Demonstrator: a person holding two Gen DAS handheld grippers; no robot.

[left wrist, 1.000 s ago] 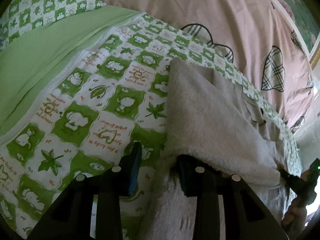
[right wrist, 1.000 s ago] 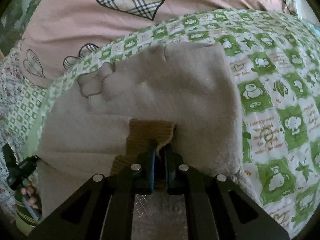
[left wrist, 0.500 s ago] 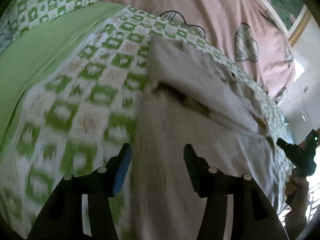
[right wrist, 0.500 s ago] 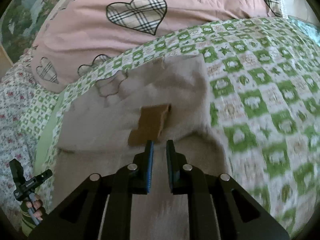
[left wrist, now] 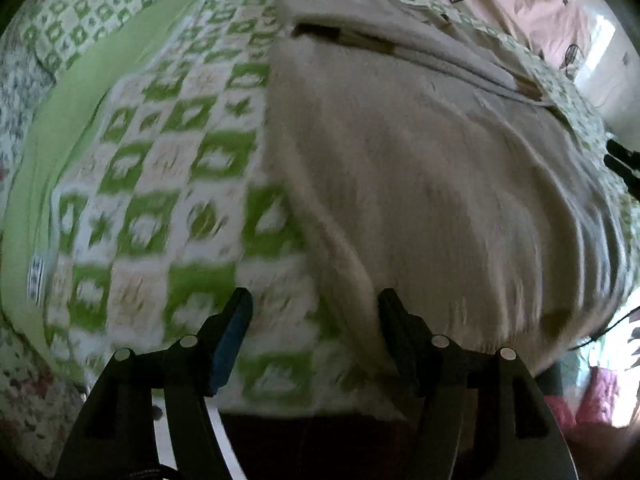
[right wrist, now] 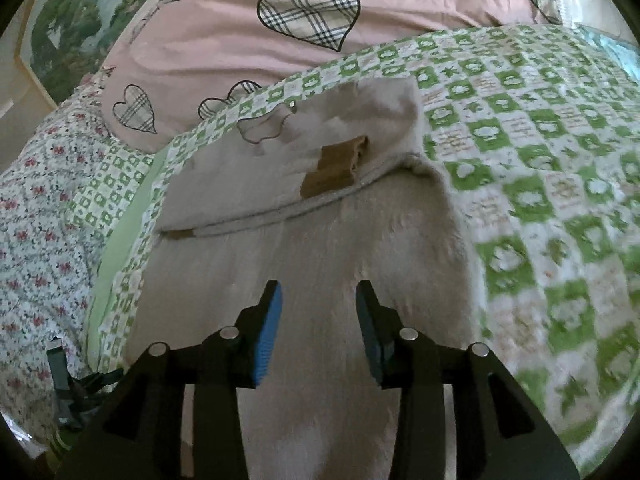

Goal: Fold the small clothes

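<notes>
A beige fleece garment (left wrist: pixel 420 168) lies on the green-and-white checked bedspread, its far part folded back toward me with a brown ribbed cuff (right wrist: pixel 336 164) on top. It also fills the middle of the right wrist view (right wrist: pixel 312 264). My left gripper (left wrist: pixel 314 308) is open and empty, raised above the garment's near left edge. My right gripper (right wrist: pixel 318 300) is open and empty, above the garment's near half, short of the fold line.
The checked bedspread (right wrist: pixel 540 168) spreads right of the garment and left of it (left wrist: pixel 160 184). A pink duvet with plaid hearts (right wrist: pixel 280 32) lies behind. A floral sheet (right wrist: pixel 36 216) and a green band (left wrist: pixel 80 92) lie at the left.
My right gripper let go of the brown cuff, opened and drew back toward me. My left gripper, open throughout, also pulled back and up from the garment's edge. The folded part stayed lying flat.
</notes>
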